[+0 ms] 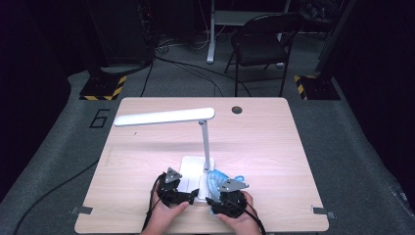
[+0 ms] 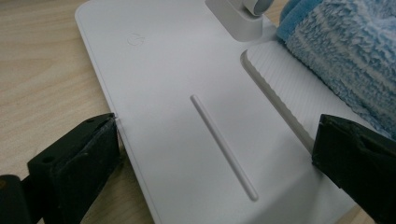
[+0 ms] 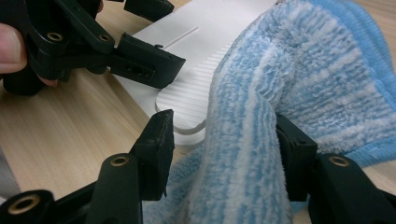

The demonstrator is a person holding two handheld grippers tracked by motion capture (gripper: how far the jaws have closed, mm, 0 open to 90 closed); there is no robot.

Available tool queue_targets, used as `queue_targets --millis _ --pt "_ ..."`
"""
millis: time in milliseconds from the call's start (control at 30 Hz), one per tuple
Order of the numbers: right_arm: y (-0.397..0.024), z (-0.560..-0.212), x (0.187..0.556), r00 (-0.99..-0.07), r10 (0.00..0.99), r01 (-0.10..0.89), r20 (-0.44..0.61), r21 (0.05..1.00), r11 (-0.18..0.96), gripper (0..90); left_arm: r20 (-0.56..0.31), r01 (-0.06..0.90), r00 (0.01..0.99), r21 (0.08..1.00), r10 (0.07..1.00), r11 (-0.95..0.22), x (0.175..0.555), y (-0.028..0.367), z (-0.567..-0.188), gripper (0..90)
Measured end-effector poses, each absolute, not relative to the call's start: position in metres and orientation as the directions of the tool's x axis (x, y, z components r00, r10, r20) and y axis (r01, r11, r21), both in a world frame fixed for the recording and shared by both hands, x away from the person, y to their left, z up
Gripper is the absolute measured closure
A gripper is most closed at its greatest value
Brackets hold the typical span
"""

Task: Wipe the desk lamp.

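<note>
A blue striped cloth [image 1: 219, 177] lies bunched low in the centre of the high view, draped over the right part of the white lamp base [image 1: 190, 169]. In your right gripper view the cloth [image 3: 261, 140] runs up from the bottom centre to the upper right, between the two black jaws of your right gripper [image 3: 224, 154]; those jaws stand parted, the right one against the fabric, the left one with a gap beside it. In your left gripper view the cloth [image 2: 345, 56] fills the upper right corner over a ribbed pad. Your left gripper [image 2: 210, 154] has its jaws spread wide, straddling the base [image 2: 187, 93] at both side edges; whether they press it, you cannot tell. The lamp head [image 1: 164, 117] stretches left above the wooden table [image 1: 264, 142].
</note>
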State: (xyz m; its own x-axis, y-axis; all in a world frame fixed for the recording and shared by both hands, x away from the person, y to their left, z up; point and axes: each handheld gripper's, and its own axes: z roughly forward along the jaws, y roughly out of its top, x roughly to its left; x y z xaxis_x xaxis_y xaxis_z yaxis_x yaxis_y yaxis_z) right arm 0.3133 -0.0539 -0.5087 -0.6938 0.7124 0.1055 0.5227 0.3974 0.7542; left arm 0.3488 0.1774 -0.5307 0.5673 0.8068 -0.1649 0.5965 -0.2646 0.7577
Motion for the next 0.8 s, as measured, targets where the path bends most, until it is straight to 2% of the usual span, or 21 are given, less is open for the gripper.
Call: queue_targets --millis 133,200,300,500,800 --pt "-0.058 -0.508 0.315 -0.693 0.71 0.534 0.125 0.75 0.39 51.5 -0.164 0.598 0.566 0.756 0.808 -0.266 0.349 0.177 -0.53 0.8" --pt "-0.061 -0.507 0.316 -0.692 0.71 0.54 0.133 0.747 0.386 60.5 -0.164 0.598 0.566 0.756 0.808 -0.266 0.349 0.177 -0.53 0.8" --pt "-0.065 -0.507 0.317 -0.701 0.698 0.542 0.145 0.745 0.389 66.2 -0.165 0.599 0.566 0.755 0.808 -0.265 0.349 0.177 -0.53 0.8" --pt "-0.064 -0.506 0.311 -0.72 0.675 0.546 0.161 0.731 0.408 67.7 -0.161 0.597 0.564 0.758 0.81 -0.265 0.348 0.177 -0.53 1.4" --pt "-0.072 -0.511 0.329 -0.692 0.671 0.598 0.265 0.731 0.329 68.2 -0.16 0.593 0.567 0.76 0.808 -0.266 0.348 0.178 -0.531 1.7"
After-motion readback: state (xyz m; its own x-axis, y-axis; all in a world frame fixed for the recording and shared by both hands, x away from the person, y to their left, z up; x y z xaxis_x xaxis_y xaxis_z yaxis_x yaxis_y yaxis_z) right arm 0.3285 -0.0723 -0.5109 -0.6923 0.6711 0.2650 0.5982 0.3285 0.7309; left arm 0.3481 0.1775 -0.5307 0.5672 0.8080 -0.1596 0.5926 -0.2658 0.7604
